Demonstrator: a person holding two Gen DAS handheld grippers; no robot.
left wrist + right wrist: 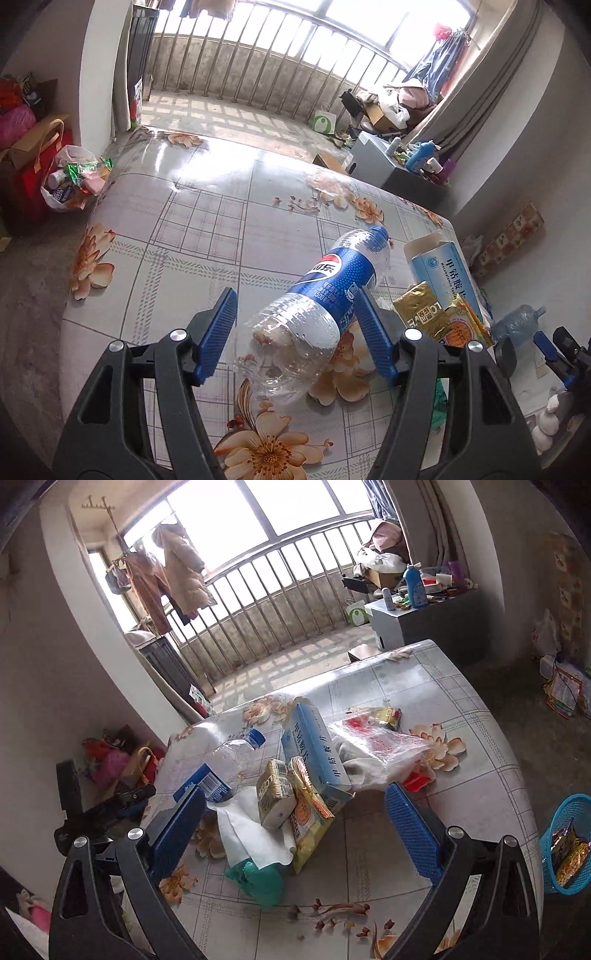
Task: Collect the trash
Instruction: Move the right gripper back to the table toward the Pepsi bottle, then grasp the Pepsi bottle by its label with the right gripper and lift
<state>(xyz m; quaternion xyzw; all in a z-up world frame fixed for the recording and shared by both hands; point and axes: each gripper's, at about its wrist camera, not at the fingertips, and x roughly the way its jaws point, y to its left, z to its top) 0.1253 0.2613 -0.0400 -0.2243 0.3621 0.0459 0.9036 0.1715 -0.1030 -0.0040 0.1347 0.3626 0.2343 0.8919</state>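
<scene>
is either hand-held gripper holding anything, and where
Left hand-held gripper: the bottle lies between its fingers at the label's lower edge; contact unclear. Right hand-held gripper: open, empty.

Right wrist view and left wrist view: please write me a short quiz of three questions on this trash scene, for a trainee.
1. True or false: the right gripper holds the gold packet.
2. Where is the blue basket? A: beside the table, off its edge. B: on top of it. C: on the balcony.
3. Name the thing that lies between the fingers of the left gripper.

Key:
1. False. Its jaws stand open and empty, and the gold packet lies in the pile.
2. A.
3. The plastic bottle with the blue label.
</scene>
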